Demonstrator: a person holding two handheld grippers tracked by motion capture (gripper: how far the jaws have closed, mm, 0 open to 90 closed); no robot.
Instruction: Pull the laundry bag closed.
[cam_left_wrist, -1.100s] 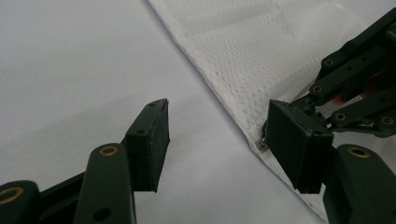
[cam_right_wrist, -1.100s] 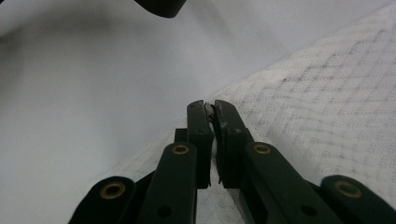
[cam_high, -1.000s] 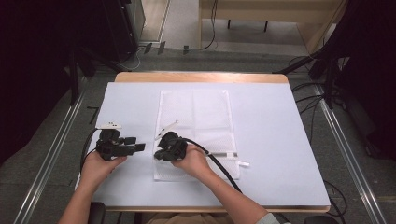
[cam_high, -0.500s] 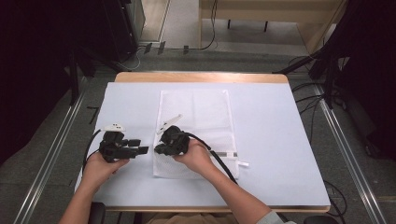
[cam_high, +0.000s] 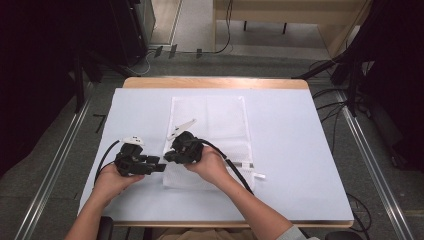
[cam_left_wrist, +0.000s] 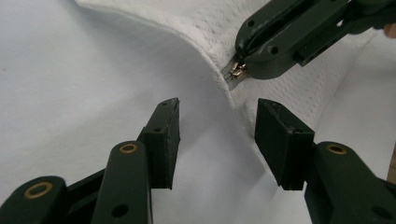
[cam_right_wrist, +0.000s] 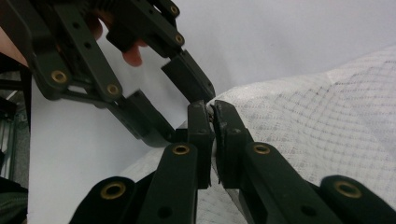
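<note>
White mesh laundry bag (cam_high: 212, 135) spread flat mid-tabletop (cam_high: 300, 165), long axis running away from the person, near left corner raised. Metal zipper pull (cam_left_wrist: 237, 71) at that corner pinched in the clamped-shut right claw (cam_right_wrist: 212, 114), bag edge lifted off the surface. Left claw (cam_left_wrist: 217, 126) just beside it on the left, pointing rightward at the corner, jaws apart and just been closing, bag seam between them but untouched. Likely next: clamping the fabric beside the pull for the zip to run along the near edge. White clip-like piece (cam_high: 181, 128) lying on the bag beyond the claws; black cable (cam_high: 235, 170) trailing across the mesh, nothing blocking.
</note>
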